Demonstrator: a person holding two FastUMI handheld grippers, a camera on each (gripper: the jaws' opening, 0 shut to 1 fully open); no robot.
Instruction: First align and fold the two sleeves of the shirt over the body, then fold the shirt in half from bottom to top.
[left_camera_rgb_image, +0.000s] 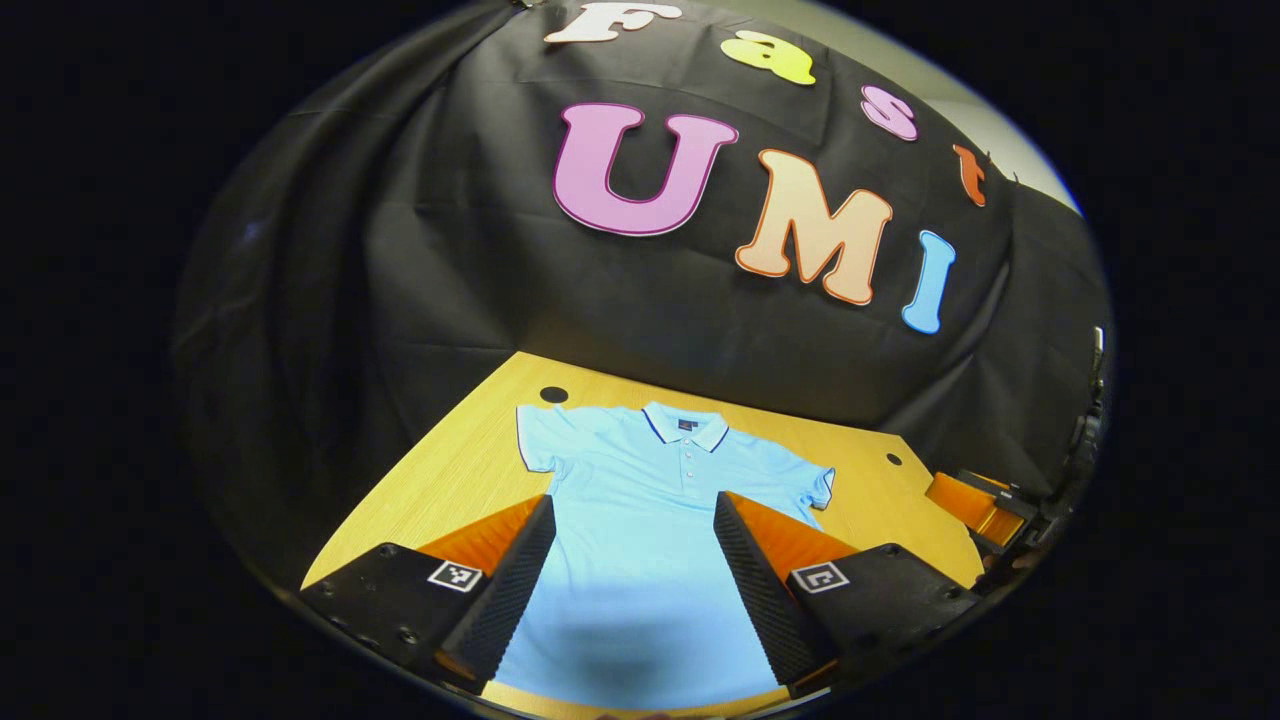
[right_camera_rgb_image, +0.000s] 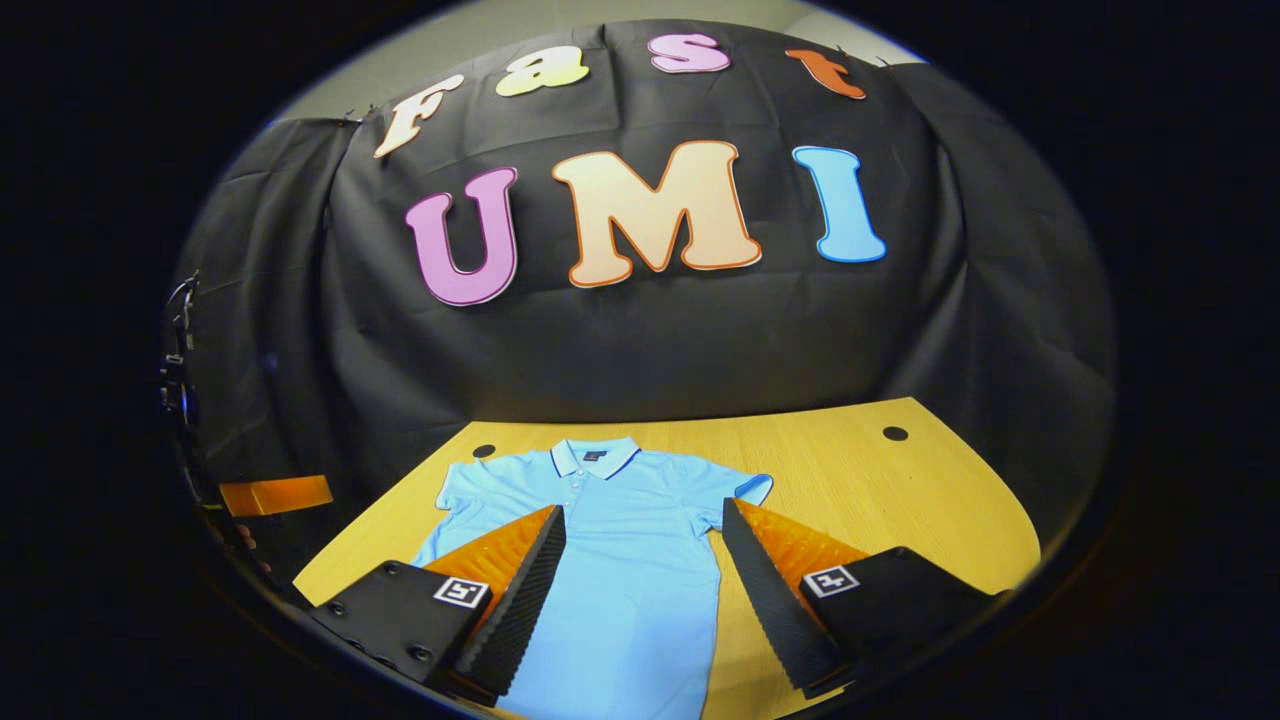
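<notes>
A light blue polo shirt (left_camera_rgb_image: 640, 520) lies flat and face up on the wooden table (left_camera_rgb_image: 450, 470), collar toward the wall, both short sleeves spread out to the sides. My left gripper (left_camera_rgb_image: 633, 510) hovers open above the shirt's lower body, its fingers wide apart with nothing between them. In the right gripper view the same shirt (right_camera_rgb_image: 620, 560) lies on the table's left half. My right gripper (right_camera_rgb_image: 643, 520) is open over the shirt's right side, holding nothing. The other gripper (left_camera_rgb_image: 975, 500) shows at the right edge of the left gripper view.
The table (right_camera_rgb_image: 900, 500) has bare wood to the right of the shirt and round cable holes (right_camera_rgb_image: 895, 434) near its back edge. Black cloth hangs close behind the table. The left gripper (right_camera_rgb_image: 275, 495) and a hand show at the far left of the right gripper view.
</notes>
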